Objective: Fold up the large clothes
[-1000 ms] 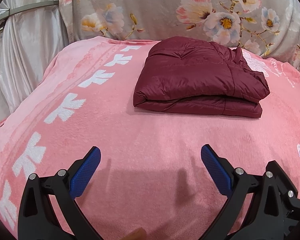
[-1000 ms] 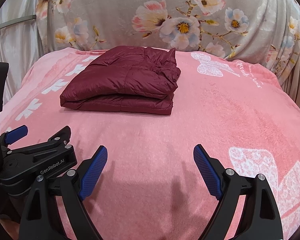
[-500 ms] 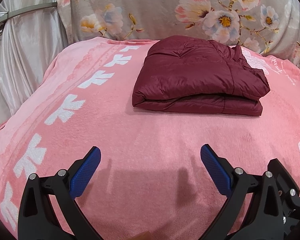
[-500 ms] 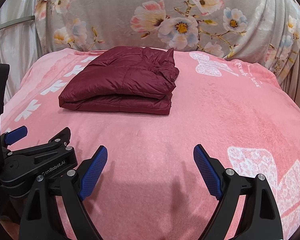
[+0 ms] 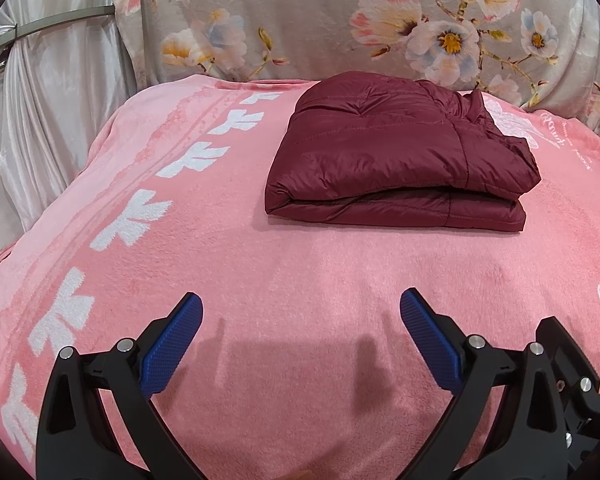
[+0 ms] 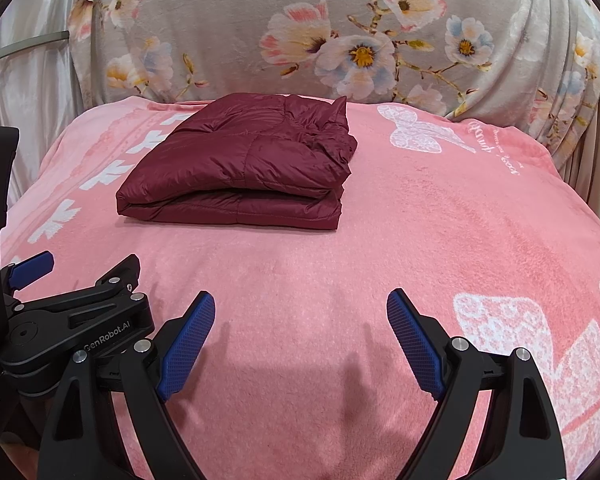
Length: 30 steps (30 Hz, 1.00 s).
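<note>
A dark red puffer jacket (image 5: pixel 396 156) lies folded into a thick rectangle on the far half of a pink blanket (image 5: pixel 300 272); it also shows in the right wrist view (image 6: pixel 240 168). My left gripper (image 5: pixel 300 312) is open and empty, low over the blanket, well in front of the jacket. My right gripper (image 6: pixel 300 312) is open and empty too, to the right of the left one. The left gripper's body (image 6: pixel 72 320) shows at the lower left of the right wrist view.
The pink blanket (image 6: pixel 420 240) has white leaf prints on the left and white butterfly prints on the right. A grey floral cloth (image 5: pixel 340 20) rises behind it. A pale satin curtain (image 5: pixel 52 100) hangs at the left. The blanket falls away at both sides.
Both views have shifted very slightly; the jacket sits a touch further left in each. Both grippers stay open and empty, and the jacket has not moved.
</note>
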### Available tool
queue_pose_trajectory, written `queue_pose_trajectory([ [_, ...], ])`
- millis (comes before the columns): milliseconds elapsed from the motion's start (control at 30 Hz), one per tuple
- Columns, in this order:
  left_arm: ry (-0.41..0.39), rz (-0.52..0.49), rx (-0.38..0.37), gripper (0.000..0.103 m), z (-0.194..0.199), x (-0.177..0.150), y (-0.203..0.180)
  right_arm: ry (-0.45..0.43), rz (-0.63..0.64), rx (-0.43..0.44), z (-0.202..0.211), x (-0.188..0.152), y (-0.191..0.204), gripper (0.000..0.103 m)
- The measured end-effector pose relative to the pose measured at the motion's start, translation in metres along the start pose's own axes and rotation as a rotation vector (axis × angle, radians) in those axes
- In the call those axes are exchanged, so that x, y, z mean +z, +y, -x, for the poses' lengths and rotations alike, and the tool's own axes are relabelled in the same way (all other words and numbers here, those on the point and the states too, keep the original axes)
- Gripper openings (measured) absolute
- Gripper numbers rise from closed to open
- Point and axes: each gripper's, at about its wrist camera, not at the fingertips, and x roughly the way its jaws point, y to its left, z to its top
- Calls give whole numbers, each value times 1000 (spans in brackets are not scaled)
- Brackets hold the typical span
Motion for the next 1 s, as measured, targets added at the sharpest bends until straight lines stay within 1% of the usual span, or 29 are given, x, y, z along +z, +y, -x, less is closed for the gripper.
queue_pose_trajectory([
  [767, -1, -2, -3, 96, 0, 0, -1, -1, 3, -1, 0, 0, -1, 86],
  [1000, -1, -8, -3, 93, -1, -1, -1, 0, 3, -1, 0, 1, -4, 86],
])
